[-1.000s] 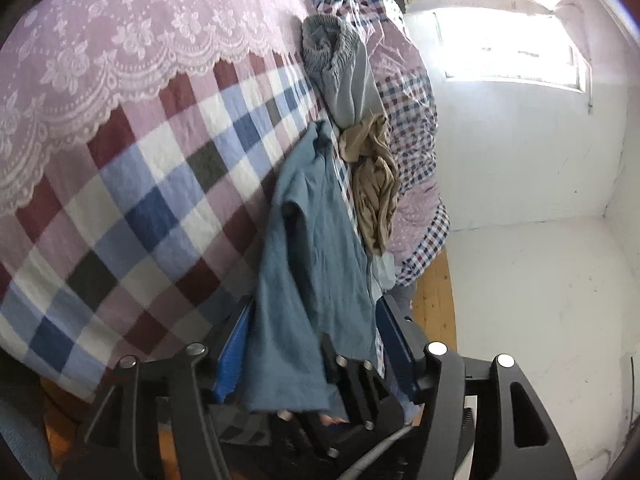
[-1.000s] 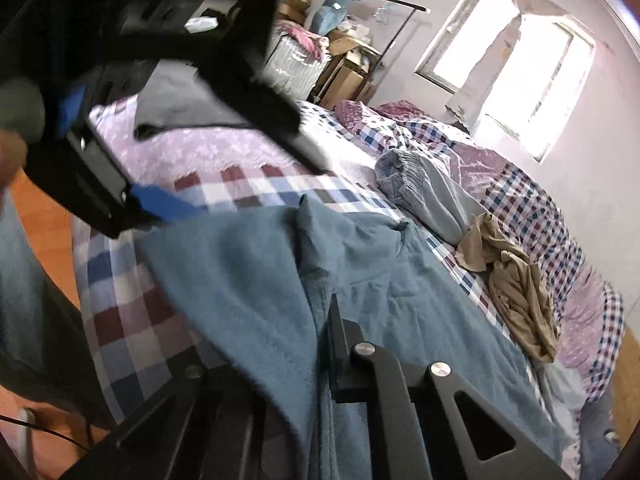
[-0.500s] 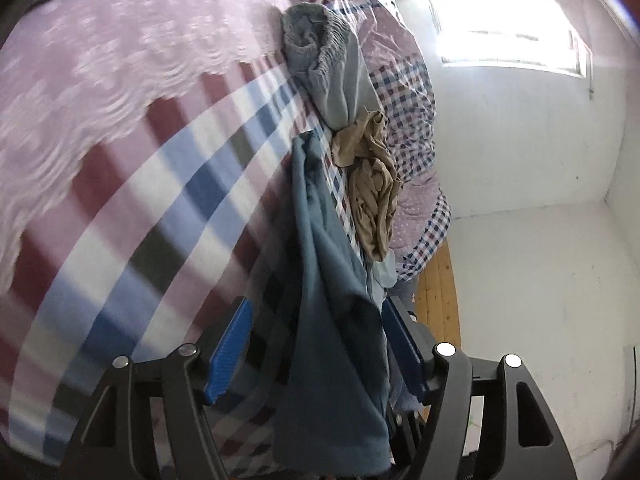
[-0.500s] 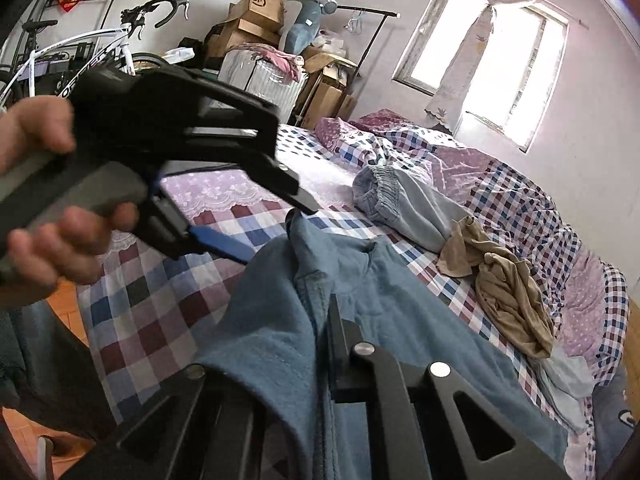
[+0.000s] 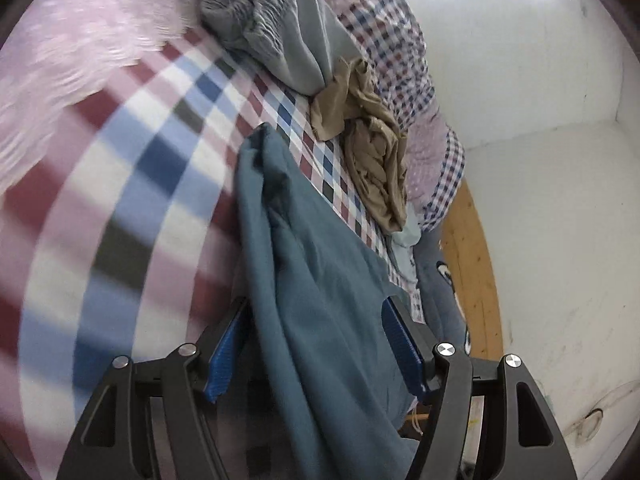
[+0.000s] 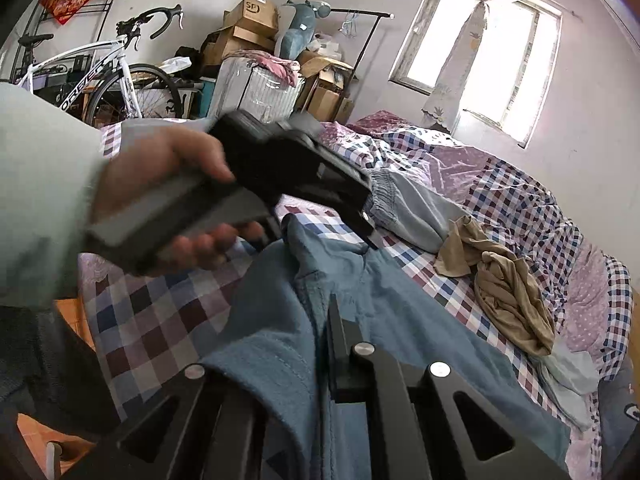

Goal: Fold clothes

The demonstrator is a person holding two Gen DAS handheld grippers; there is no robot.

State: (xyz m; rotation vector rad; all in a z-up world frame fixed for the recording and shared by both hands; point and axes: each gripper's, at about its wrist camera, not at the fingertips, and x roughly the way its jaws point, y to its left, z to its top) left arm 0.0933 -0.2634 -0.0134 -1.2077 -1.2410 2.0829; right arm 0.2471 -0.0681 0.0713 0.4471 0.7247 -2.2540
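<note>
A teal garment [image 6: 400, 320] lies spread on the checked bed [image 6: 152, 320]. My right gripper [image 6: 331, 314] is shut on a fold of the teal garment near the bed's front edge. A hand in a pale green sleeve holds my left gripper [image 6: 366, 232] above the garment's collar end. In the left wrist view my left gripper [image 5: 316, 340] stands open, blue pads [image 5: 222, 360] wide apart, with the teal garment [image 5: 320, 300] draped loosely between them. A grey garment [image 5: 280, 28] and a tan garment [image 5: 372, 152] lie crumpled beyond.
The grey garment [image 6: 412, 208] and the tan garment [image 6: 508, 292] sit mid-bed, a pale blue cloth [image 6: 568, 368] at the bed's right edge. A bicycle [image 6: 100, 76] and cardboard boxes [image 6: 248, 20] stand behind the bed. Wooden floor [image 5: 472, 260] runs along a white wall.
My left gripper has swept across the bed toward the grey and tan clothes and rolled, with the teal cloth still between its jaws. The right gripper keeps its hold and has risen slightly.
</note>
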